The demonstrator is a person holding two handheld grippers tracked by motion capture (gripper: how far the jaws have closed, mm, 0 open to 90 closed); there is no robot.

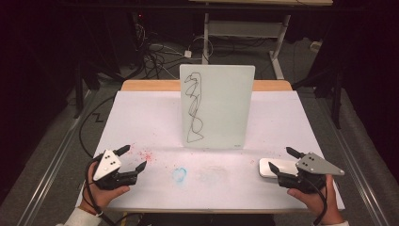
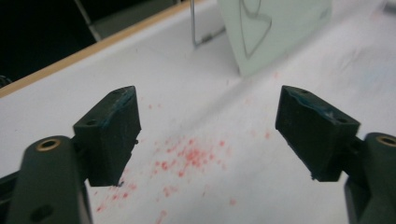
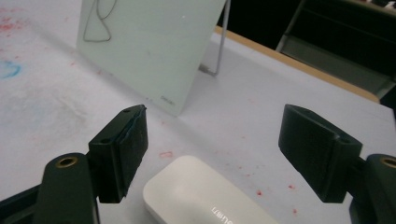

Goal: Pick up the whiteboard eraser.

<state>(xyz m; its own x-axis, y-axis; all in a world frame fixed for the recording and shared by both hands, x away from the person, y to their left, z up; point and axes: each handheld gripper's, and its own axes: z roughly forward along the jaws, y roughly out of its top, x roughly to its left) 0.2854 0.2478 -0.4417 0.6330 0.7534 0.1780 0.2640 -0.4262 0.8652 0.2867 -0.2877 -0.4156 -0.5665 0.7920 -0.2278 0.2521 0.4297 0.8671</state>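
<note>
white eraser (image 3: 201, 196) between open tool (image 3: 212, 154)

This looks like a lab or a test room, not a home. The white work table (image 1: 141, 117) stands alone in a dark space with black walls around it. Beyond the table, far in front of both grippers, many loose cables (image 1: 155, 54) lie on the grey floor next to a metal desk frame (image 1: 244, 33). Metal rails (image 1: 51, 160) run along the floor, outside the left gripper (image 1: 128, 157).
</note>
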